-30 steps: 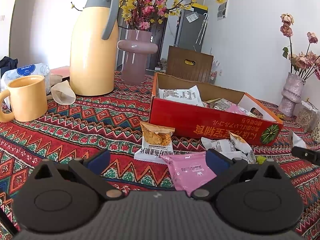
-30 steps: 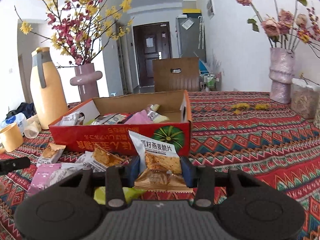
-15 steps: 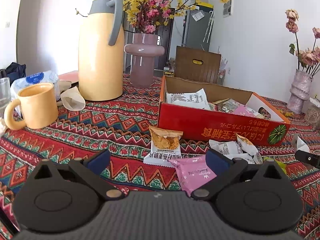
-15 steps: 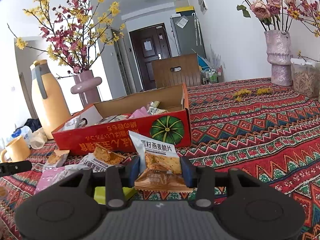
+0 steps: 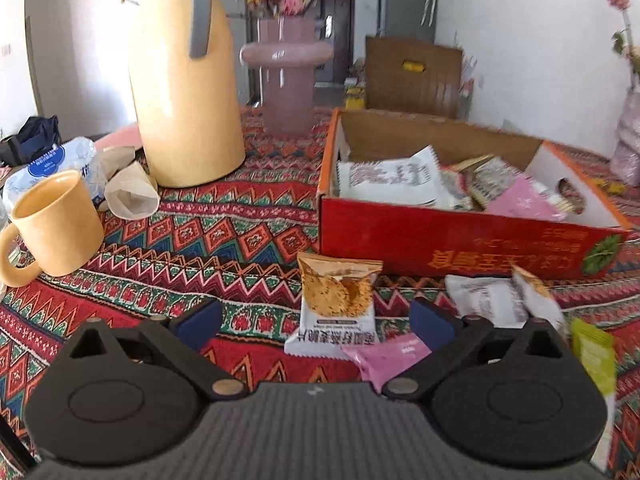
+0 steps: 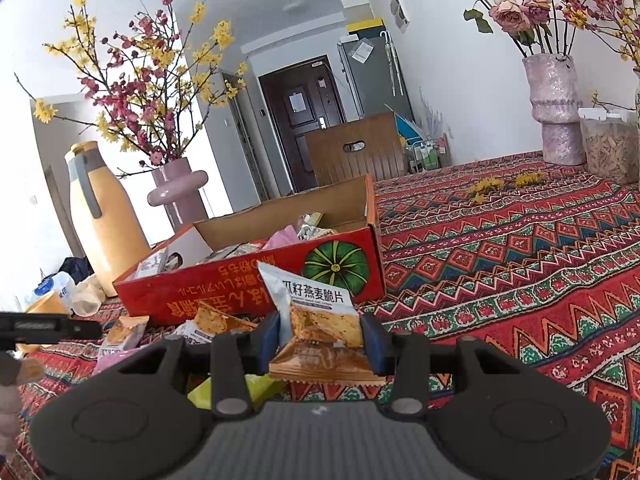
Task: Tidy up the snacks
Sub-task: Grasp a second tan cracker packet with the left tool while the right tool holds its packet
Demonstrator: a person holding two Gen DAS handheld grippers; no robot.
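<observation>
At twelve o'clock from the right gripper [image 6: 320, 338] sat the red cardboard box [image 6: 248, 280]. Its fingers were clamped on a white-and-orange oat-crisp packet [image 6: 316, 320], probably bound for boxing; the left gripper [image 5: 316, 320] hung with its fingers apart.

Left gripper [image 5: 316, 322]: black two-finger body, blue pads spread wide, nothing between them, tilted down toward the table.
Right gripper [image 6: 320, 338]: black, blue pads pressed on both sides of an upright white-and-orange oat crisp packet [image 6: 316, 320], pointing slightly downward.
</observation>
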